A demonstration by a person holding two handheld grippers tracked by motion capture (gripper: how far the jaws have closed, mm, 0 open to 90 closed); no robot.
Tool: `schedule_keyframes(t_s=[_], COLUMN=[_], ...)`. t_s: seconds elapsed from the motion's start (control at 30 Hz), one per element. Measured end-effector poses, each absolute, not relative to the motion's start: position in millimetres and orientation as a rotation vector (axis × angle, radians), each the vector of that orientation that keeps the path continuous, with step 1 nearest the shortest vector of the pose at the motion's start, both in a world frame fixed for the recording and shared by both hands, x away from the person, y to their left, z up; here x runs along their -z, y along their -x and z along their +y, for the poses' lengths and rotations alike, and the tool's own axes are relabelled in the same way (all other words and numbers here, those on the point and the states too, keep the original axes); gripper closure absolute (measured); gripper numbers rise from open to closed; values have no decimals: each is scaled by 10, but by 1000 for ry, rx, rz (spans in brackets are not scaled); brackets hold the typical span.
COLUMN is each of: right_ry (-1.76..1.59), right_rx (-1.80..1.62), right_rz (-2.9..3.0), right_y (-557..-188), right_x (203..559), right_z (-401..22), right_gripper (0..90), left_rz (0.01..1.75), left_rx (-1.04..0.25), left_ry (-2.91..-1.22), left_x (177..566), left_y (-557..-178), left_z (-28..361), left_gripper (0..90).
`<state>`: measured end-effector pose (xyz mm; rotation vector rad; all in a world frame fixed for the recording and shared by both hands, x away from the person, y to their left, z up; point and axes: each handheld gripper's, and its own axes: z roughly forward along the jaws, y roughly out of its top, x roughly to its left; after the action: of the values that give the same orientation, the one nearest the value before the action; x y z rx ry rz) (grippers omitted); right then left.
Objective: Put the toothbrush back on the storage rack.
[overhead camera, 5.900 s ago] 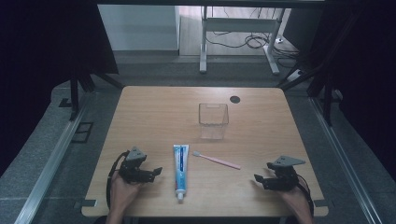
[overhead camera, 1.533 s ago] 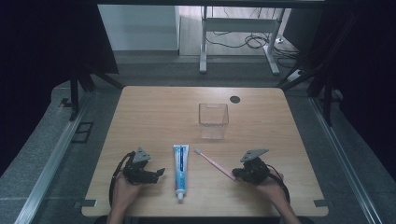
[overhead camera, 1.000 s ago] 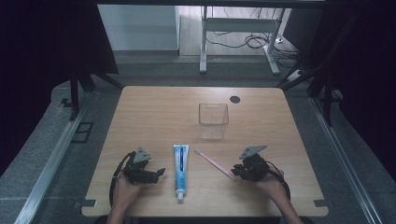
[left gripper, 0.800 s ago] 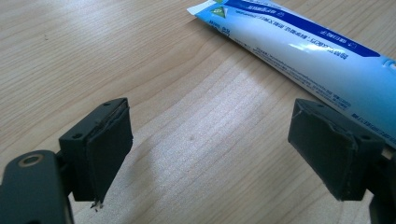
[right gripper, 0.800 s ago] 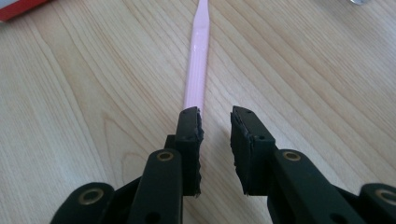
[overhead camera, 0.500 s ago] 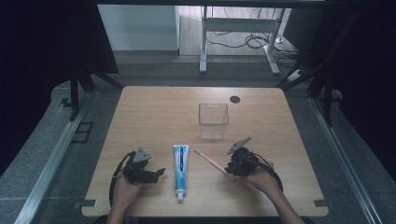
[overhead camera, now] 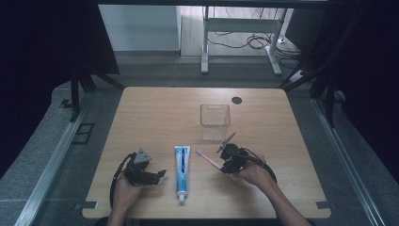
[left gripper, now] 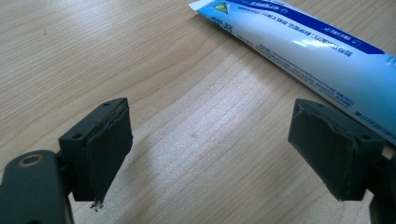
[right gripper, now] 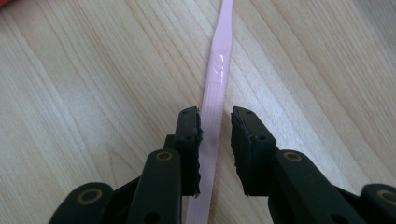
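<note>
The right tongs straddle the pink toothbrush, one jaw on each side of its handle. The jaw to the left of the handle in the right gripper view lies against its edge; the other stands off with a sliver of wood showing between, so the tongs are nearly closed around the handle but not yet clenched on it. In the high view the right tongs sit over the right end of the toothbrush, which lies flat on the tabletop, its head pointing left and slightly far.

The left tongs are released, jaws wide apart with bare wood between them. In the high view the left tongs rest at the near left, just left of the toothpaste tube.

The toothpaste tube is white and light blue with a dark blue band along one edge. It carries small print and a green emblem near the crimped end, too small to read.

The toothbrush is slim, pale pink and glossy, with a ribbed stretch of handle and a small raised mark farther along.

Beyond the toothbrush, toward the far side, stands a clear square container.
</note>
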<state>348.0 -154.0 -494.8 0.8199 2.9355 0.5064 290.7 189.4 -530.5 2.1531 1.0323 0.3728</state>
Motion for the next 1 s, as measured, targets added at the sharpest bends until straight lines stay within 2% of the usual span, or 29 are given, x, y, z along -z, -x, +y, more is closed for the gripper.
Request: schedule_keyframes(t_s=[0.43,0.67,1.0], right_ry=[-786,-812,-849], right_rx=[-267,-240,-285], right_rz=[2997,3008,3000], right_y=[-3608,-3652,-3652], right_x=[5000,5005,4961], right_z=[-1266,-1222,-1247], right_gripper=[747,786,789], left_rz=[1029,1026,1027], left_rx=[-375,-374,-379], left_ry=[-2161,-2166,-2165], left_x=[5307,5310,5308], left_y=[-2906,-2908,-2905], left_z=[1887,1881,1873], left_gripper=[138,138,138])
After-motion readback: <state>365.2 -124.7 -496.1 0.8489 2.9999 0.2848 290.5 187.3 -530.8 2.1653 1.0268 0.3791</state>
